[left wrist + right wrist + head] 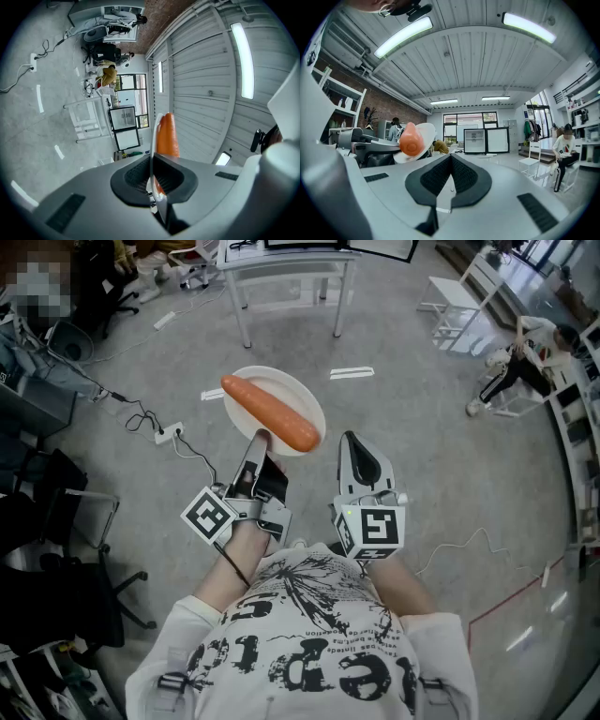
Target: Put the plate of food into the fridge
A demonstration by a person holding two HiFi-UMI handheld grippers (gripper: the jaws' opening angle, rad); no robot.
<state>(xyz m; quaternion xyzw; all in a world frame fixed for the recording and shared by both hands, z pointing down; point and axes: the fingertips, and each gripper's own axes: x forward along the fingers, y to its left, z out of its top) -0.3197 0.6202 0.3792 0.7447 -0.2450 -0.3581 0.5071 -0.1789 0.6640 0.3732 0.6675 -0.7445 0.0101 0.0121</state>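
Carrying is the step you are in: your left gripper has its jaws closed on the near rim of the plate, and the left gripper view shows the thin white edge pinched between the pads. The plate hangs in the air over the floor, out in front of you, with the carrot lying across it and reaching past the rim on the right. Your right gripper is just beside the plate, not touching it, jaws closed on nothing.

The fridge stands well apart from you, straight ahead across the room in the right gripper view, and its door looks open with shelves showing. So the next move is likely a walk over there. Keep the plate level as you go: it is held by one edge only and the carrot is round, so I think a tilt could roll it off. If the door proves shut, your right gripper is free for it
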